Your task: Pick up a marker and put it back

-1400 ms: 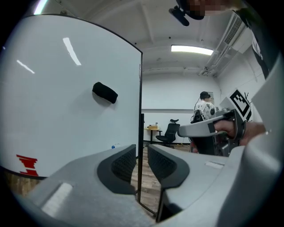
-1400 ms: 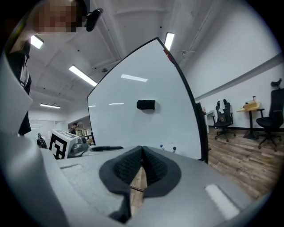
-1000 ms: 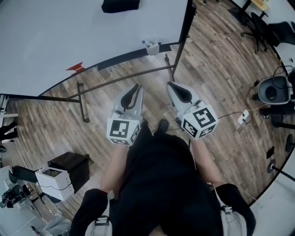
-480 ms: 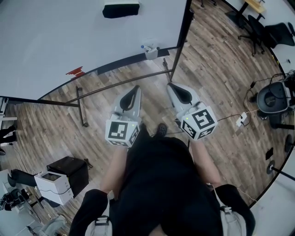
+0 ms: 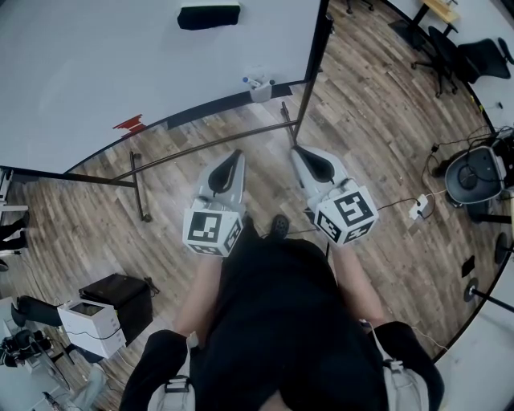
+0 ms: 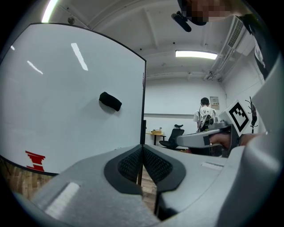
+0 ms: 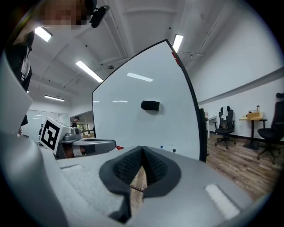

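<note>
The left gripper (image 6: pixel 142 154) has its jaws pressed fully together with nothing between the pads. The right gripper (image 7: pixel 142 156) is the same, tips touching and empty. Both hang side by side in front of the person, well apart from the whiteboard (image 5: pixel 120 64). The markers (image 5: pixel 259 79), the things of the task, stand in a small holder (image 5: pixel 260 93) at the lower edge of the whiteboard, near its right-hand corner, ahead of the right gripper and not near either tool. The first risk, I think, is to arrive at the holder with the jaws closed like this. The tips would then push the markers aside or knock them out instead of taking one, so the jaws must open before the approach. The markers look thin and smooth and stand close together, so an off-centre grip may catch two at once, or let one turn and slip out between the pads. The low bar (image 5: pixel 209 145) of the stand lies on the floor below the whiteboard, between the person and the holder, and a careless step forward may hit it and shake the board. The black eraser (image 5: pixel 209 15), higher up on the whiteboard, is away from the path and seems no danger.
</note>
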{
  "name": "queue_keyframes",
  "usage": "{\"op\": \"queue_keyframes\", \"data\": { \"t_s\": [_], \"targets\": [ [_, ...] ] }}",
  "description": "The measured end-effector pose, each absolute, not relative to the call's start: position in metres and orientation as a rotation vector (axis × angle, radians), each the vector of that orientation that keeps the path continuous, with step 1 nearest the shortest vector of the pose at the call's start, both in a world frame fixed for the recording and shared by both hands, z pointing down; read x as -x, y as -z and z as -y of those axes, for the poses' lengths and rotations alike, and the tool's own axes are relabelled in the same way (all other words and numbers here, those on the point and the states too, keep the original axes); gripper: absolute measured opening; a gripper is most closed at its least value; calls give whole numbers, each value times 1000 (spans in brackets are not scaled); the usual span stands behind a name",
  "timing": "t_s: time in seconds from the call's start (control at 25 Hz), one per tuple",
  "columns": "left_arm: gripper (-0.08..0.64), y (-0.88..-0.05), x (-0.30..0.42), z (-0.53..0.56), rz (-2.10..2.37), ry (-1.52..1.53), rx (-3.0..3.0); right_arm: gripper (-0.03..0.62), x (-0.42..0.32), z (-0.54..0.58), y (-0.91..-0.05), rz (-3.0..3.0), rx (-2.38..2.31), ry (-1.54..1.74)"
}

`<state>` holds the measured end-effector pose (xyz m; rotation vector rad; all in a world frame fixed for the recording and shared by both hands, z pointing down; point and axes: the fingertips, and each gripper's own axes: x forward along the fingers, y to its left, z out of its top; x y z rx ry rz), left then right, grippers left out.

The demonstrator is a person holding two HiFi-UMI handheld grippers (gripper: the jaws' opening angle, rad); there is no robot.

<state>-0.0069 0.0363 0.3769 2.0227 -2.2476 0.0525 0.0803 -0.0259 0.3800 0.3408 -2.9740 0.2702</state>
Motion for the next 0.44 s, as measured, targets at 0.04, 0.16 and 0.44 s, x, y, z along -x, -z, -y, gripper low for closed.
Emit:
{"op": "queue_keyframes", "data": {
  "t_s": [0.04,0.16,0.44],
  "targets": [
    [12,-377,7,-37,2248,-52,-2021,2,-81,25,-380,2973,-340,-268],
    [12,-378,5,-39,2246,-56,-2023,2,-84,22,-381,2971,-343,-265],
    [12,-382,3,-41,2236,-57,-2023,2,-85,19,-384,2968,-342,-254]
  ]
}}
